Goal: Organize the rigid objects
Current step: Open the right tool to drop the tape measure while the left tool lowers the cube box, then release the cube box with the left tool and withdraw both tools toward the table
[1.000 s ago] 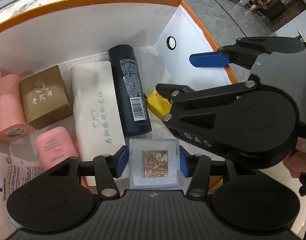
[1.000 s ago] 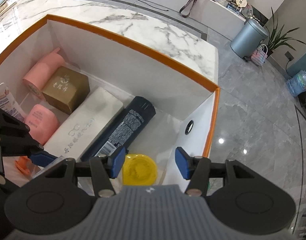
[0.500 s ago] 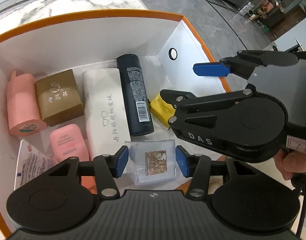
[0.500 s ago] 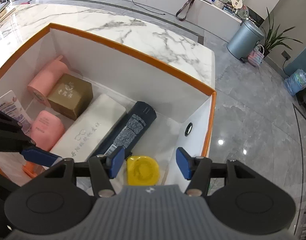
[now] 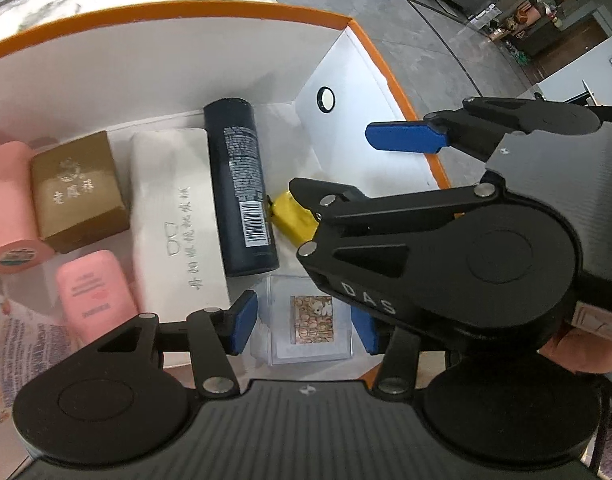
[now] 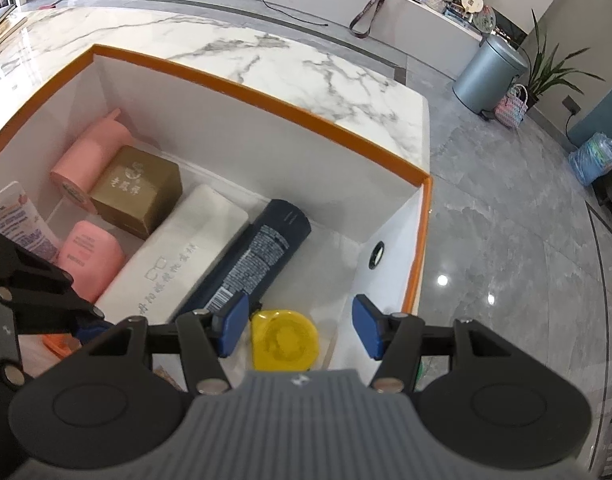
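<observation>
An orange-rimmed white box (image 5: 233, 10) (image 6: 265, 84) holds several items. A clear square case with a picture inside (image 5: 310, 322) lies on the box floor between the fingers of my left gripper (image 5: 303, 326), which is open and apart from it. A yellow round object (image 6: 285, 339) (image 5: 291, 218) lies by the box's right wall, below my right gripper (image 6: 301, 326), which is open and empty above it. The right gripper also shows in the left wrist view (image 5: 370, 164).
In the box lie a dark blue can (image 5: 239, 184) (image 6: 249, 258), a white glasses case (image 5: 173, 216) (image 6: 185, 248), a gold box (image 5: 77, 190) (image 6: 139, 192), a pink bottle (image 5: 93, 296), a pink tube (image 5: 9, 204) and a Vaseline tube (image 6: 13, 216). The marble counter (image 6: 285, 64) lies beyond.
Both grippers have risen away from the box floor. My left gripper has opened off the clear case, which now lies in the box.
</observation>
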Available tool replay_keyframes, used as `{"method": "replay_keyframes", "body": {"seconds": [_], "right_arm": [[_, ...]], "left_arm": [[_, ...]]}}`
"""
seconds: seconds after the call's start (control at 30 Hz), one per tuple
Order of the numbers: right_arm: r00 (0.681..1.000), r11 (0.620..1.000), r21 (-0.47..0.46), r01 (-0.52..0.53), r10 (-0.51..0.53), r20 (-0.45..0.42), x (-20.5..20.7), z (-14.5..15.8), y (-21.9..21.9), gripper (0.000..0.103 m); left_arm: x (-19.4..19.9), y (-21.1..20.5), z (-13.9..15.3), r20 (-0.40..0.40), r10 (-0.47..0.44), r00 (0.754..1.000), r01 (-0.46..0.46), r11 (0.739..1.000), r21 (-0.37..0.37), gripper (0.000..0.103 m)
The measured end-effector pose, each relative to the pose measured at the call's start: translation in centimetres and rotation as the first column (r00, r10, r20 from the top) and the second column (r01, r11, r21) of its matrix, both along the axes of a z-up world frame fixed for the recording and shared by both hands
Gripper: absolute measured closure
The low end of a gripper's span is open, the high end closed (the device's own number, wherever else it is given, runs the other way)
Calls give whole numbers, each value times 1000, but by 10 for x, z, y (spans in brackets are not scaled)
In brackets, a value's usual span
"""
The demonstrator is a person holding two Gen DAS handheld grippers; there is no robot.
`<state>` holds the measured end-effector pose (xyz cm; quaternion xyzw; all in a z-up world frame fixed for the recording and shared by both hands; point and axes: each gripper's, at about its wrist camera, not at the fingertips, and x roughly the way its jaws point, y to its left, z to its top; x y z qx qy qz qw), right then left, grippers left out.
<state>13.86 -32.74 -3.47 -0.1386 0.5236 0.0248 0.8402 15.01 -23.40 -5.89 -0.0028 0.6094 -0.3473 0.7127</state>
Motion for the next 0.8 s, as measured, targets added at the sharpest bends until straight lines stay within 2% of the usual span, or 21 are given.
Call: {"method": "replay_keyframes", "body": {"seconds": [0.1, 0.13, 0.2, 0.33, 0.5, 0.8], "right_arm": [[1000, 1000, -1, 3, -3, -10, 0, -4, -1, 45], [1000, 1000, 1, 4, -4, -11, -1, -4, 0, 45], [1000, 1000, 3, 4, -4, -11, -2, -5, 1, 45], [1000, 1000, 7, 9, -9, 4, -5, 1, 5, 45], [997, 998, 20, 52, -53, 59, -10, 19, 11, 44], [976, 986, 131, 99, -122, 179, -22, 55, 39, 45]], "left_arm": [[1, -1, -4, -17, -2, 1000, 2, 1000, 10, 43], [1, -1, -4, -18, -3, 1000, 3, 1000, 7, 36], [-2, 0, -2, 1, -11, 1000, 11, 1000, 8, 34], [-7, 7, 10, 34, -17, 999, 17, 1000, 0, 36], [-13, 30, 35, 108, 21, 994, -20, 1000, -9, 39], [-24, 82, 84, 265, 87, 960, -85, 996, -21, 44]]}}
